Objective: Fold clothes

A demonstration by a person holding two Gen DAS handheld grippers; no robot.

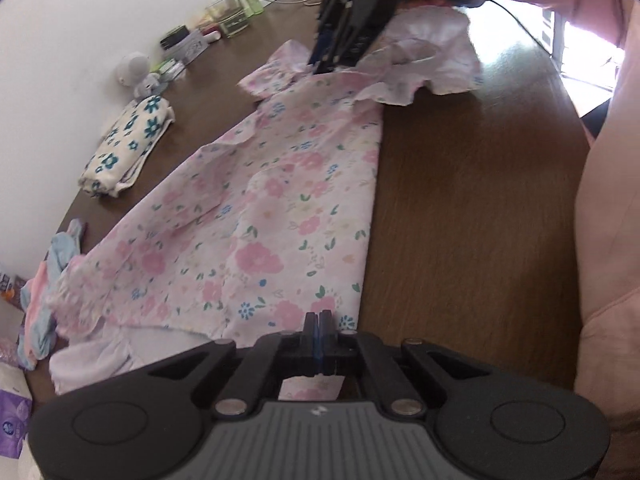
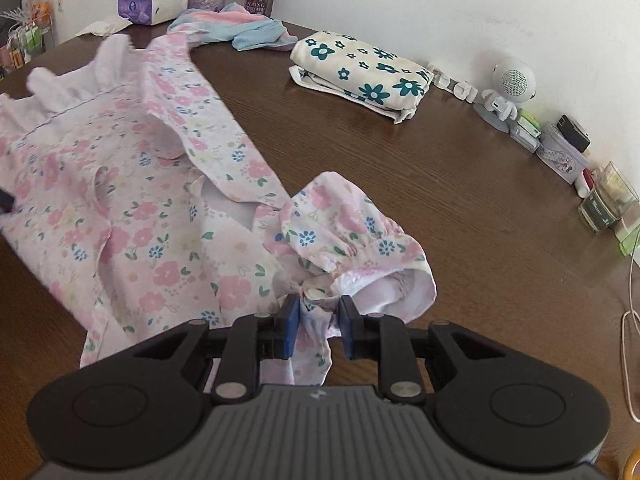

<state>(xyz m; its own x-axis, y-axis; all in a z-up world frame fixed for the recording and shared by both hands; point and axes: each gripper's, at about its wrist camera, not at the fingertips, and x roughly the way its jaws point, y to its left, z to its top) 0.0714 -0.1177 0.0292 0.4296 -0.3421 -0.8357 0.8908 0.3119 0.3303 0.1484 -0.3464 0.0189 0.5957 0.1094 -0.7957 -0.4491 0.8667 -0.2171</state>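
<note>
Floral dress (image 1: 280, 200) stretched lengthwise between grippers; left gripper (image 1: 319, 322) jaws pinching hem; right gripper (image 2: 318, 322) jaws pinching collar.

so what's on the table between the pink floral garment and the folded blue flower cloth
Nothing: the right wrist view shows only bare brown table between the pink floral garment and the folded blue-flowered cloth.

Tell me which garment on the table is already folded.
The cream cloth with teal flowers, a neat squared stack by the wall. The pink floral dress lies spread out; the blue-and-pink garment is crumpled.
</note>
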